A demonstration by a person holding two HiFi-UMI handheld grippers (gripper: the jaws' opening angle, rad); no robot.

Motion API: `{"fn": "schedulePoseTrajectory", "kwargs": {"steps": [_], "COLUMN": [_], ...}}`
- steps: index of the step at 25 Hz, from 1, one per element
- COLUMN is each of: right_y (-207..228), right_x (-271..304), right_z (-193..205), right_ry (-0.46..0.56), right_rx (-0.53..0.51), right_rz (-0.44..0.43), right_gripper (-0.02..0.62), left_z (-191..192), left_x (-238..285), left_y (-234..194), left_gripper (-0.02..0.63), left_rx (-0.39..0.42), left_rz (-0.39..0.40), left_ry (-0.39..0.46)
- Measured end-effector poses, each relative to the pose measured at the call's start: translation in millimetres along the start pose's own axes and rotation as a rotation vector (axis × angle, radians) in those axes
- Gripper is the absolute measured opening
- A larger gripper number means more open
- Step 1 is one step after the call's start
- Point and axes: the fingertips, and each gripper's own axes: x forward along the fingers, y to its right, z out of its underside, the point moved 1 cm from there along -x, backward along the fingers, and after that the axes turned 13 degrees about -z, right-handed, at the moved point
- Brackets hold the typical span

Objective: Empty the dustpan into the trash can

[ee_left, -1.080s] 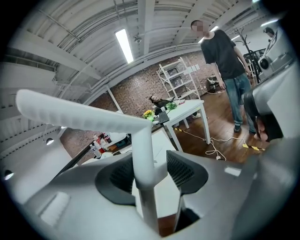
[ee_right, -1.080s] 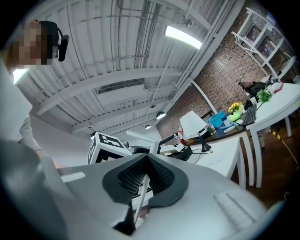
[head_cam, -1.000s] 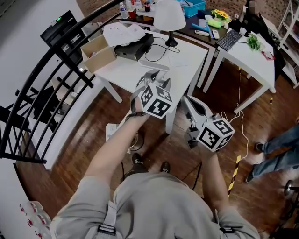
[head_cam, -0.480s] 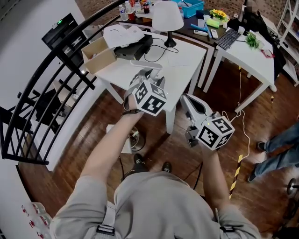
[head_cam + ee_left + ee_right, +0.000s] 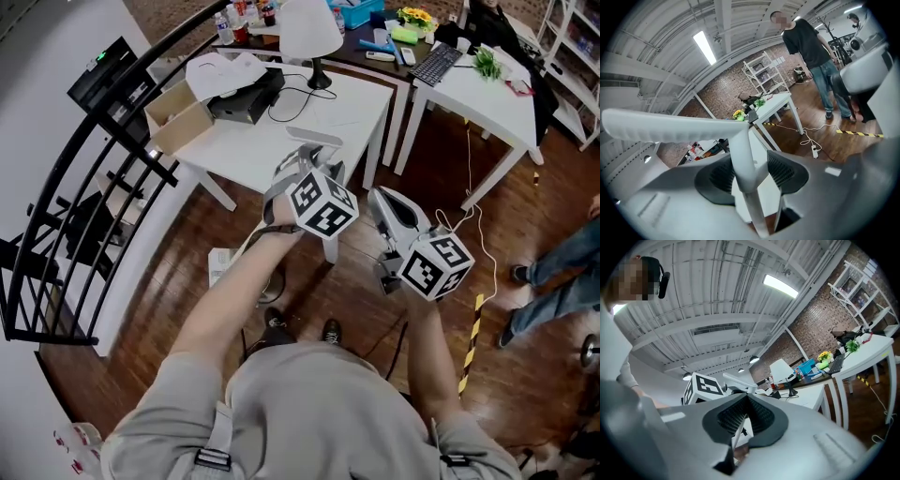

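Observation:
A white dustpan (image 5: 314,137) is seen edge-on as a thin flat blade just past the marker cube of my left gripper (image 5: 309,157). In the left gripper view its handle (image 5: 742,159) runs up between the dark pads, and the pan (image 5: 670,125) spreads across the top like a T. My left gripper (image 5: 750,176) is shut on that handle, held over the front edge of the white table (image 5: 253,141). My right gripper (image 5: 386,204) hangs beside it over the wood floor, jaws together and empty (image 5: 744,414). I see no trash can.
The white table carries a cardboard box (image 5: 178,117), a black device (image 5: 246,94) and a lamp (image 5: 309,33). A second white table (image 5: 478,89) stands to the right. A black railing (image 5: 103,187) runs along the left. A person's legs (image 5: 562,281) and a cable (image 5: 478,244) are at right.
My left gripper has moved a little right and nearer with the dustpan and has rolled slightly. The right gripper has shifted only slightly beside it.

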Motion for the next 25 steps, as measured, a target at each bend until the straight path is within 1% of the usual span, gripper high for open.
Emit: {"fn": "schedulePoseTrajectory", "kwargs": {"steps": [6,12,18,23,25], "right_y": [19,28,34,36,36], "right_x": [-57,-111,-144,-151,-156], "right_z": [-2,-5,-9,-7,-5], "right_ry": [0.01,0.012,0.028,0.035,0.032], "right_rx": [0.0,-0.001,-0.002,0.005,0.003], "right_rz": [0.128,0.241,0.302,0.334,0.348], "right_gripper": [0.0,0.0,0.0,0.0,0.0], "left_z": [-15,-33,-45,-40,-36], "left_x": [16,26,18,8,5], "left_y": [56,107,150,192,207], "left_gripper": [0.206,0.202,0.199,0.2,0.199], "left_rx": [0.023,0.04,0.061,0.094,0.102], "left_rz": [0.09,0.189,0.297,0.427,0.457], "left_ry": [0.022,0.049,0.069,0.053,0.052]}}
